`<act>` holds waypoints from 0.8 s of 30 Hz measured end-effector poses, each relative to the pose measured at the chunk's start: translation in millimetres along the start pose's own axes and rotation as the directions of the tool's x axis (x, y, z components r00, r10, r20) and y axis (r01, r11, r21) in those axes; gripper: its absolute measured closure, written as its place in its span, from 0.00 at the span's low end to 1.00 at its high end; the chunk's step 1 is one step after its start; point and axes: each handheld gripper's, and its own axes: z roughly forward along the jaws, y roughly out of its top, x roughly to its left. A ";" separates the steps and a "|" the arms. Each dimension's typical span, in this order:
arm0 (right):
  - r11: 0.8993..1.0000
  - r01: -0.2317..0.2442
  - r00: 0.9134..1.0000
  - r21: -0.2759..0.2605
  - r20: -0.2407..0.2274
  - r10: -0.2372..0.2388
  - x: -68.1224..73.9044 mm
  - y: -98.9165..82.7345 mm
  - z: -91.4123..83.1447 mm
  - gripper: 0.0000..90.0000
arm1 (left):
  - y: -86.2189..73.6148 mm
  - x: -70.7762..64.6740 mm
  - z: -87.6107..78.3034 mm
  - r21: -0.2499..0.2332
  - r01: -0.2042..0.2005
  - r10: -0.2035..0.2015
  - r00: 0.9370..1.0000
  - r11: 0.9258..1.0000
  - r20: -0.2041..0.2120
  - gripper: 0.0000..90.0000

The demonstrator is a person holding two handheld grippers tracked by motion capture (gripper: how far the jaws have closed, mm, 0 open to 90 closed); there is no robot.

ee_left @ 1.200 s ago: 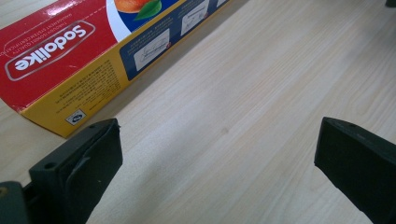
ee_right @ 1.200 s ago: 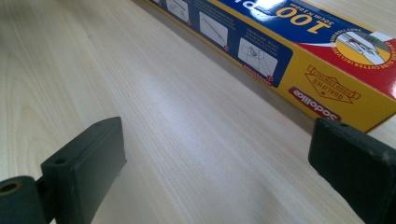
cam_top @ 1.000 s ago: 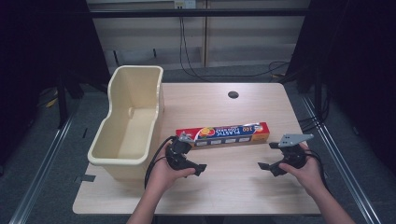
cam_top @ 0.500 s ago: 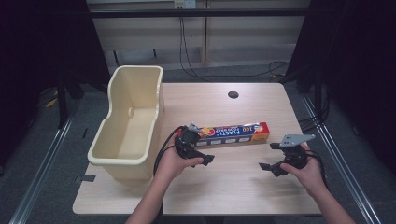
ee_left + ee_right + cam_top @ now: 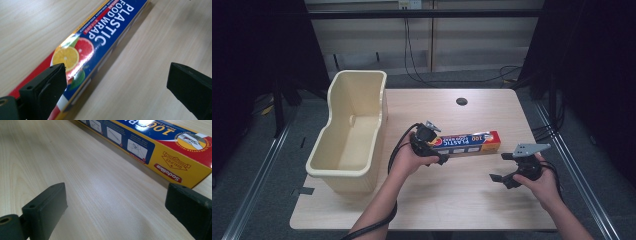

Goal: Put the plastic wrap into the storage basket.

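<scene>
While both grippers gape, the left gripper (image 5: 432, 150) should straddle the box (image 5: 469, 142) end squarely before squeezing; the right gripper (image 5: 507, 167) waits nearby, empty.

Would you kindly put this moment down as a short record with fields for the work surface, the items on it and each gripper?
Surface: light wooden table
Item in hand: plastic food wrap box, lying flat
Other item: cream plastic bin, left part of table, nothing visible inside
Left gripper: open, at the box's left end, one of its fingers over the box
Right gripper: open, short of the box's right end, not touching it
</scene>
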 end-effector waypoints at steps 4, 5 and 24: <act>1.000 -0.008 1.000 -0.004 -0.009 0.008 0.0 0.3 -0.6 0.04 | 11.1 4.5 10.4 -0.008 -0.002 0.002 1.000 1.000 0.000 0.03; 1.000 -0.008 1.000 -0.004 -0.009 0.008 0.0 0.3 -0.6 0.04 | 11.1 4.5 10.4 -0.008 -0.002 0.002 1.000 1.000 0.000 0.03; 1.000 -0.008 1.000 -0.010 -0.026 0.008 -1.3 -0.3 -0.8 0.05 | 32.5 21.4 47.0 0.006 -0.014 0.014 1.000 1.000 0.010 0.03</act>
